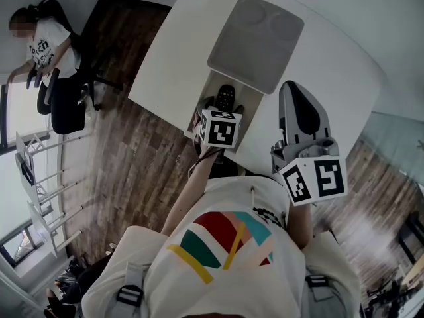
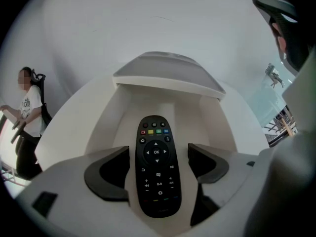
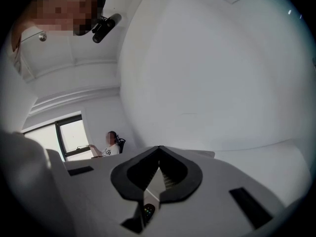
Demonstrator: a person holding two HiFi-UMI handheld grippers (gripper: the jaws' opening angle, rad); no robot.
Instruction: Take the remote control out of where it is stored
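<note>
A black remote control (image 1: 226, 95) (image 2: 157, 164) lies lengthways in an open white drawer (image 1: 211, 83) (image 2: 106, 127) under the white table's (image 1: 179, 52) near edge. My left gripper (image 1: 224, 108) (image 2: 159, 154) reaches into the drawer and stands open, one jaw on each side of the remote, with a thin gap at each side. My right gripper (image 1: 288, 86) (image 3: 159, 148) is held to the right over the table, shut, its tips together with nothing between them. A sliver of the remote (image 3: 148, 210) shows below its jaws.
A grey tray (image 1: 255, 42) (image 2: 165, 73) rests on the table just behind the drawer. At the far left a person (image 1: 41, 42) sits on a black chair (image 1: 63, 101) on the wooden floor, near a white rack (image 1: 40, 177).
</note>
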